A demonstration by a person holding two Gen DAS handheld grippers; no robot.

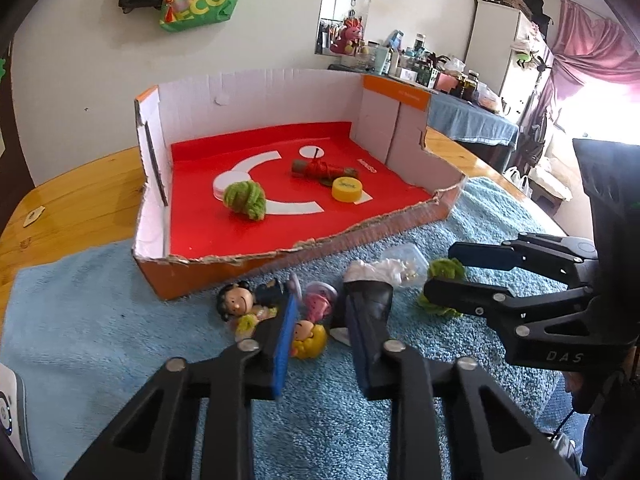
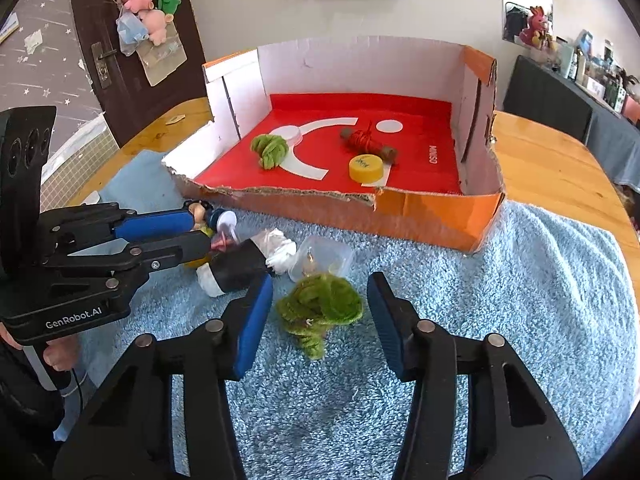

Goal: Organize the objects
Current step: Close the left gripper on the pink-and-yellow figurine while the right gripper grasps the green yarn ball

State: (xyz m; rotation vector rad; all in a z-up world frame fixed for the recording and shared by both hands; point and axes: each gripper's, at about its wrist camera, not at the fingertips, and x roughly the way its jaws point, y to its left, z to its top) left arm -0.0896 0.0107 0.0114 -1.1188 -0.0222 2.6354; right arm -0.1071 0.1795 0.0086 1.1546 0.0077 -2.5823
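Observation:
An orange cardboard box (image 1: 224, 276) (image 2: 432, 216) with a red floor holds a green yarn bundle (image 1: 245, 199) (image 2: 270, 150), a yellow cap (image 1: 347, 189) (image 2: 365, 168), a white lid (image 1: 222, 185) and a red-wrapped stick (image 1: 320, 169) (image 2: 366, 142). On the blue towel (image 1: 100, 320) lie small figurines (image 1: 240, 304) (image 2: 200, 210). My left gripper (image 1: 320, 312) (image 2: 202, 230) is open around a pink and yellow figurine (image 1: 310, 334). My right gripper (image 2: 320, 312) (image 1: 440, 276) is open around a second green yarn bundle (image 2: 320, 312) (image 1: 444, 270).
A black and white object (image 2: 240, 268) (image 1: 370, 292), a white crumpled piece (image 2: 280, 254) and a clear plastic cup (image 2: 324, 258) (image 1: 406, 260) lie between the grippers. The towel covers a wooden table (image 2: 560, 168). A cluttered side table (image 1: 460, 116) stands at the back right.

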